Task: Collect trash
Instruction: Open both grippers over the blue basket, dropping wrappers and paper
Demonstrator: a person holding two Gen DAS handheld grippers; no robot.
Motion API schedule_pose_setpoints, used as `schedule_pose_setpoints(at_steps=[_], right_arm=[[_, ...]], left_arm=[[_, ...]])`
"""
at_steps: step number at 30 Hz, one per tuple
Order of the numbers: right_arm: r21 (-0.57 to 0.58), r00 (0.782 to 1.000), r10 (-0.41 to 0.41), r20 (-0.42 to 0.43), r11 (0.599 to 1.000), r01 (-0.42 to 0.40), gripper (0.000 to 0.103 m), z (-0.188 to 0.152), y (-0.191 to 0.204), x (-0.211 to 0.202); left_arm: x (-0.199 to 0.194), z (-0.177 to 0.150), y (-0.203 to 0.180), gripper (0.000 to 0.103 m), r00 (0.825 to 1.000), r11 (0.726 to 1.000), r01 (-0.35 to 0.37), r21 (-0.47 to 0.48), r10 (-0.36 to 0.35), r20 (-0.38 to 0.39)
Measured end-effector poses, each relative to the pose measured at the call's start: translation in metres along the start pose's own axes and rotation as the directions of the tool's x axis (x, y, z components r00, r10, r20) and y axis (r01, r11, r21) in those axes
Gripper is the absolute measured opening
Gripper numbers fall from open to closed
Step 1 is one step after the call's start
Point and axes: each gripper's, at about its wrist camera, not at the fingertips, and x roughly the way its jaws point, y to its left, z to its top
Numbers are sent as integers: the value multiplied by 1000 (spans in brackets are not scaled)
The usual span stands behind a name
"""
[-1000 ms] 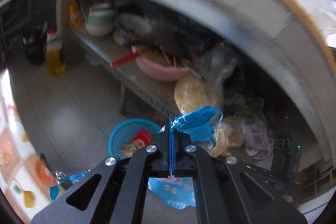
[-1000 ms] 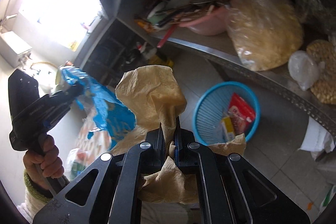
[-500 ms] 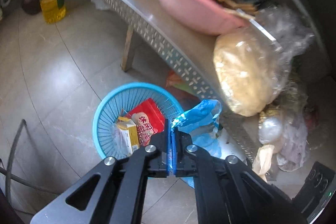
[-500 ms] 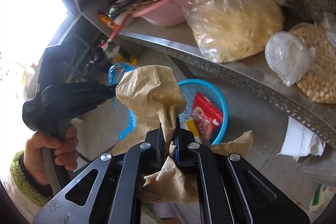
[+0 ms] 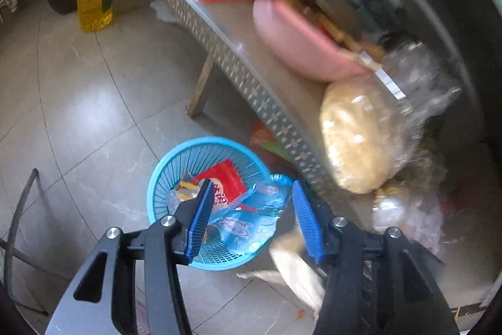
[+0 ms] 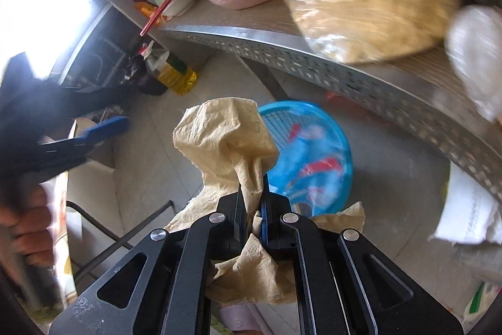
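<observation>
Left wrist view is showing me the blue wrapper (image 5: 251, 222) lying in the blue basket (image 5: 163, 178) on the floor, on top of a red packet (image 5: 226, 181), no pad touching it. I am holding the left gripper (image 5: 251, 203) right above the basket, and its jaws have just been opening; they are standing spread with the wrapper showing between them, lower down. At five o'clock from the basket, blurred tan paper is showing on the tiles.

On the right wrist camera, I am pinching crumpled brown paper (image 6: 226, 140) in the right gripper (image 6: 252, 193), jaws pressed tight on it, paper bulging above and below. Behind it, at three o'clock, the basket is sitting under the metal shelf (image 6: 282, 52). At nine o'clock, a hand (image 6: 28, 234) is gripping the other tool's handle.
</observation>
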Motion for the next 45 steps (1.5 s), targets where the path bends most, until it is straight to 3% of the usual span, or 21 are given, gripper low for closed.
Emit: schedule_pose_setpoints(at_steps=[7, 10, 11, 14, 19, 21, 23, 25, 28, 33, 37, 41, 43, 45], right_arm=[[-131, 997, -70, 9, 989, 71, 6, 18, 23, 52], [-184, 990, -134, -38, 975, 125, 28, 19, 24, 85], [-198, 984, -164, -63, 969, 149, 41, 18, 24, 95], [-241, 964, -249, -98, 945, 219, 41, 9, 18, 110], [-299, 954, -292, -61, 918, 262, 40, -6, 21, 93], [-362, 941, -325, -94, 891, 272, 29, -11, 24, 102], [-410, 906, -389, -167, 863, 295, 26, -14, 24, 124], [-435, 833, -478, -277, 836, 335, 17, -20, 12, 159], [-455, 723, -566, -396, 805, 381, 16, -25, -4, 212], [-450, 587, -606, -537, 795, 407, 16, -30, -23, 274], [-407, 555, -585, -592, 811, 420, 18, -29, -32, 295], [-426, 536, -608, -586, 793, 434, 18, -28, -40, 303], [-431, 531, -617, -582, 787, 441, 19, -27, -43, 299], [-444, 546, -622, -561, 783, 436, 27, -25, -40, 288]], left_arm=[[-133, -31, -3, 62, 990, 996, 22, 82, -33, 138], [-184, -53, 6, 66, 977, 996, 20, 86, -38, 208], [-195, -58, 10, 66, 975, 996, 12, 84, -30, 218], [-231, -79, 30, 67, 969, 998, -4, 60, -11, 248], [-289, -116, 77, 68, 947, 1000, -15, -20, 20, 321], [-310, -132, 96, 68, 936, 998, -39, -52, 54, 349], [-331, -149, 113, 68, 922, 995, -58, -79, 84, 377], [-348, -161, 127, 68, 912, 991, -75, -108, 112, 394], [-372, -176, 146, 68, 889, 983, -103, -150, 158, 429], [-404, -191, 166, 69, 860, 970, -138, -202, 218, 462], [-424, -203, 181, 72, 836, 954, -173, -243, 273, 476], [-432, -213, 193, 73, 828, 945, -176, -276, 294, 477], [-434, -218, 199, 73, 828, 940, -166, -298, 297, 475], [-436, -222, 202, 73, 826, 939, -157, -307, 295, 479]])
